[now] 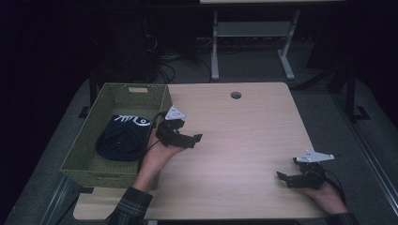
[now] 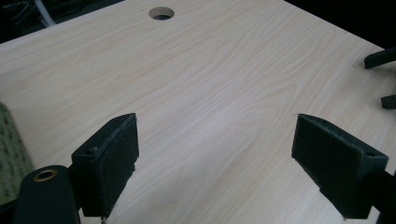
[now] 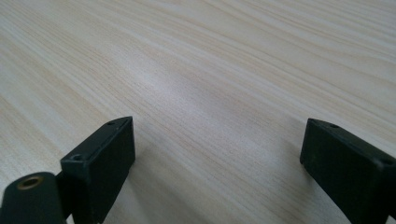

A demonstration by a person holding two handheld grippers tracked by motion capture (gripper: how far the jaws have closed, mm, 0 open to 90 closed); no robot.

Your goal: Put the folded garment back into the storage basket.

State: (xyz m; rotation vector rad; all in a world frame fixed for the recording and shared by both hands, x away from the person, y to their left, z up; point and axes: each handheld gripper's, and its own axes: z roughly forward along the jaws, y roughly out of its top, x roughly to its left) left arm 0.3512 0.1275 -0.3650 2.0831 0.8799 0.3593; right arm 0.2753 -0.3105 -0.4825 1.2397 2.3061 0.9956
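Dark cloth (image 1: 123,138) lies in the green basket (image 1: 84,152); our left hand-held gripper (image 1: 196,139) and right hand-held gripper (image 1: 283,178) gape wide, empty, over bare worktop (image 1: 244,136). We judge the stowing finished; next, rest.

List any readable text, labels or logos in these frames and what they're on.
No readable words or numbers.
White print on the dark garment in the green basket: a fishbone-like graphic, no letters legible.
Pale tag on the basket's far wall: too small to read.

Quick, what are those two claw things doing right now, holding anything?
Left gripper: open, jaws wide apart, holding nothing, over the bare table.
Right gripper: open, jaws wide apart, holding nothing.
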